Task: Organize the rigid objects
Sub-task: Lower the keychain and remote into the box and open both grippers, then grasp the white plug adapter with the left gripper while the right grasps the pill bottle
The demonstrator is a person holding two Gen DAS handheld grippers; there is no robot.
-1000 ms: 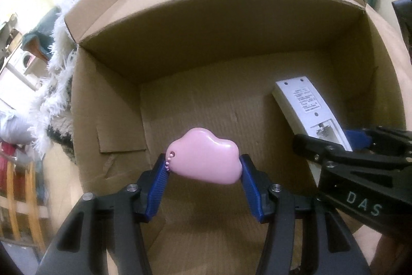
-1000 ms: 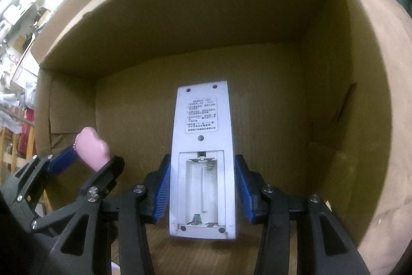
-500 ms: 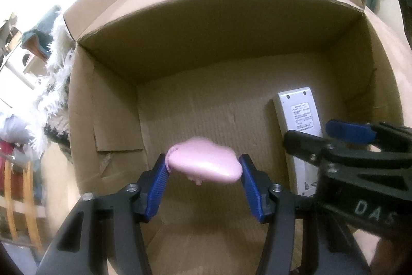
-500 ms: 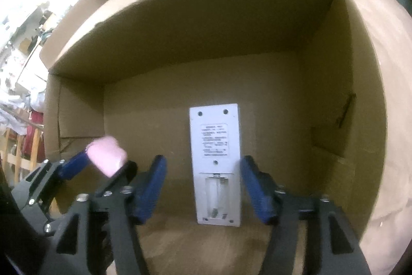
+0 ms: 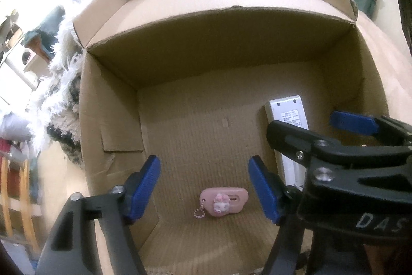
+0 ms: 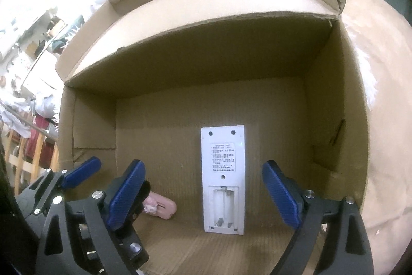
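Both the left gripper [image 5: 204, 188] and right gripper [image 6: 203, 195] gape wide, empty, above the cardboard box [image 5: 110, 120]; the pink keychain charm [image 5: 224, 201] and white remote [image 6: 222, 177] lie apart on its floor.

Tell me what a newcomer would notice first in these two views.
The big open cardboard box fills both views. On its floor lie a pink charm with a bead chain, near the left side, and a white remote back-side up with its battery bay uncovered, to the right of the charm. The left gripper and right gripper hang open above them, holding nothing.
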